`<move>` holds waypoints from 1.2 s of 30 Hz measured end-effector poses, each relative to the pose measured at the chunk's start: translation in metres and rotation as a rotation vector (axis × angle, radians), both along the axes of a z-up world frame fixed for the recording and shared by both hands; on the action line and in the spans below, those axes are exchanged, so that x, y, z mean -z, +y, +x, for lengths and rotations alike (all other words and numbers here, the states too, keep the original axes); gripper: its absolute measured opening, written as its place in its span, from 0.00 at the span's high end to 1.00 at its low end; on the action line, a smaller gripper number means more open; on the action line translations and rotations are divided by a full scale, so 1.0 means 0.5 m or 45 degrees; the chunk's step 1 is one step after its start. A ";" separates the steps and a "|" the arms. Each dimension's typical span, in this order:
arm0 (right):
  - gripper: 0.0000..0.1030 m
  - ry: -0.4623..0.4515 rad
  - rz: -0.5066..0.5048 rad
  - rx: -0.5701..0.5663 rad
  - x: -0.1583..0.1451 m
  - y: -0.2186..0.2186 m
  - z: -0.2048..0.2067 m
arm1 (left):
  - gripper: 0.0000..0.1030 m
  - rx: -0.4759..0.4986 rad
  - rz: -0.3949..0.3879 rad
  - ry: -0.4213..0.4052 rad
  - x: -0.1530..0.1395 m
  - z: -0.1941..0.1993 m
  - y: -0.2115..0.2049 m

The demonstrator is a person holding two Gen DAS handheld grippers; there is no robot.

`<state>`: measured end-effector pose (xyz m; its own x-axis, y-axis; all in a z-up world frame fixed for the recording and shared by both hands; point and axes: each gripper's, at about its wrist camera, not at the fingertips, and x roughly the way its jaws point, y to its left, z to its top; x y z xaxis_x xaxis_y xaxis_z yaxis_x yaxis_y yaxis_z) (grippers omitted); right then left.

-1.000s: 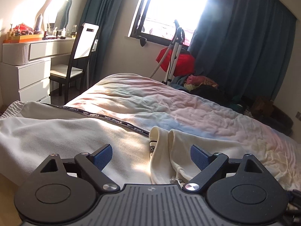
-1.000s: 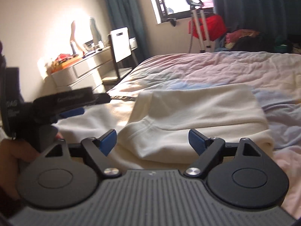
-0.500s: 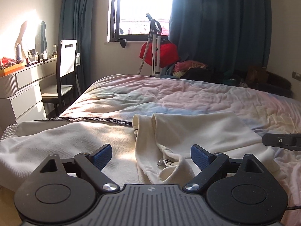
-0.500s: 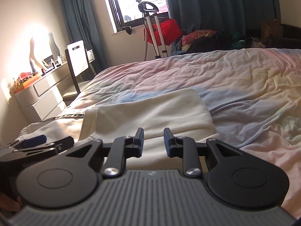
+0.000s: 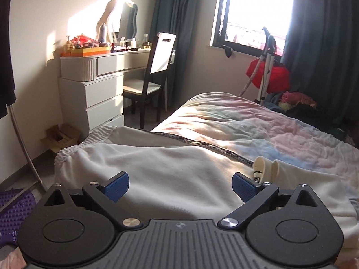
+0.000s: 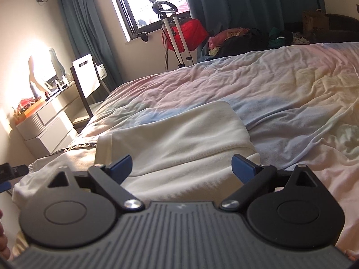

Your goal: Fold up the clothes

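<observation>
Cream garment (image 6: pixel 179 139) on bed (image 6: pixel 291 94), part-folded

White dresser (image 5: pixel 101 89), dark chair (image 5: pixel 152 78), teal curtains (image 6: pixel 224 6), perhaps a vacuum (image 6: pixel 177 35) by the window (image 5: pixel 253 11).

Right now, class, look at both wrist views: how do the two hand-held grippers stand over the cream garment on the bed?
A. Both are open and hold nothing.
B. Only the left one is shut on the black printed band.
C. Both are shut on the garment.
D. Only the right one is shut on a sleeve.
A: the left hand-held gripper and the right hand-held gripper each show blue pads spread wide, with the cream garment lying untouched below on the bed.
</observation>
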<state>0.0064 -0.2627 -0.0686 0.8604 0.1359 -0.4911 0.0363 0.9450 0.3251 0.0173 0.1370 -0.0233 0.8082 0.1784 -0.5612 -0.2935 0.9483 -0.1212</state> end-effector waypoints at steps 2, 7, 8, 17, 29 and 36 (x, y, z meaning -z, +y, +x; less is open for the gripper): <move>0.06 -0.004 0.003 0.003 0.000 -0.001 -0.003 | 0.03 -0.078 -0.133 0.064 0.006 0.002 0.066; 0.06 0.008 0.006 0.002 0.003 -0.007 -0.004 | 0.03 -0.278 -0.629 0.233 0.075 0.016 0.218; 0.06 0.010 -0.002 0.004 0.003 -0.006 -0.004 | 0.04 -0.308 -0.737 0.269 0.099 0.018 0.244; 0.06 -0.041 -0.148 -0.065 0.007 0.036 -0.003 | 0.35 -0.443 -1.237 0.085 0.180 0.014 0.387; 0.06 0.048 -0.159 -0.246 0.069 0.124 0.058 | 0.79 -0.412 -0.930 -0.061 0.162 0.025 0.388; 0.05 0.110 -0.255 -0.290 0.095 0.158 0.070 | 0.86 -0.292 -0.583 -0.205 0.077 0.014 0.280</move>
